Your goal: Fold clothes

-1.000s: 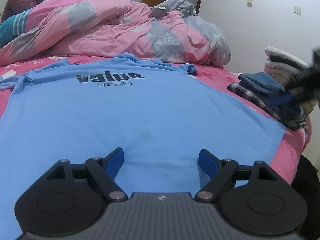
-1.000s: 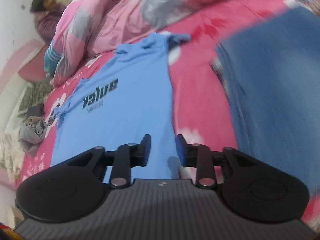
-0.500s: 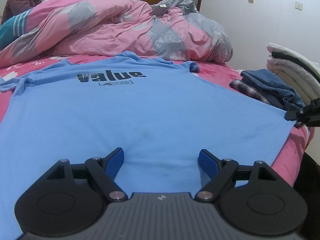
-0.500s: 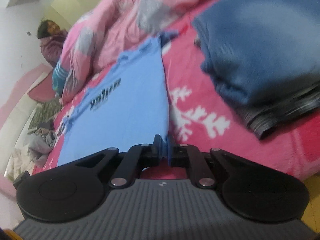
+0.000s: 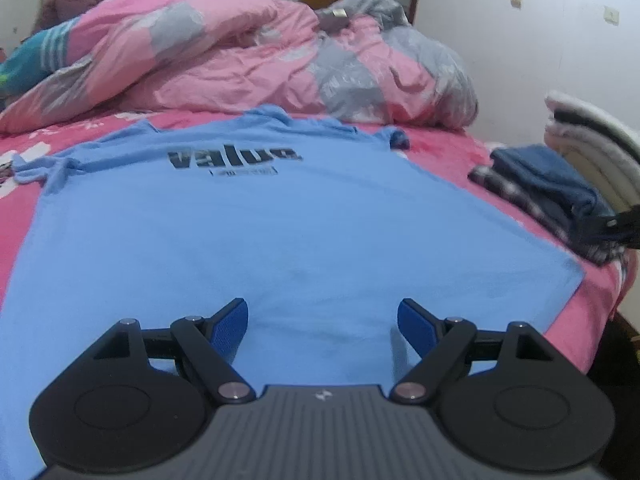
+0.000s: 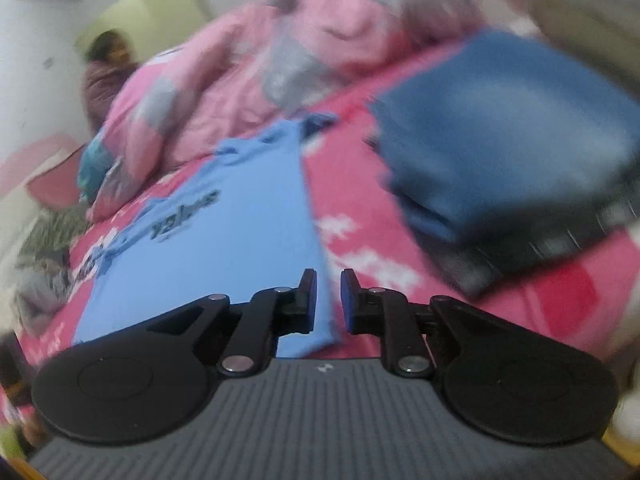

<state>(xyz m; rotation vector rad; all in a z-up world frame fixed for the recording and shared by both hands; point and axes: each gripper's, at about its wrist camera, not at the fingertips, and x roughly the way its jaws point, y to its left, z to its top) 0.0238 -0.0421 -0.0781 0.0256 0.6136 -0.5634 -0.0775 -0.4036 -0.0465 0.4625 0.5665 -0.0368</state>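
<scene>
Blue T-shirt (image 5: 280,232), spread flat: light, limp, non-fragile; grip at hem corner; left gripper (image 5: 322,316) wide open, right gripper (image 6: 328,300) slightly parted, empty.

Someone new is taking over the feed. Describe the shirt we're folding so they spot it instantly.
Find the bed with the red patterned sheet and the crumpled pink and grey quilt at its far end. Spread flat in front of that quilt lies the light blue T-shirt. Unlike the darker folded blue garment stacked to its right, it is unfolded and printed with "value" in black.
</scene>
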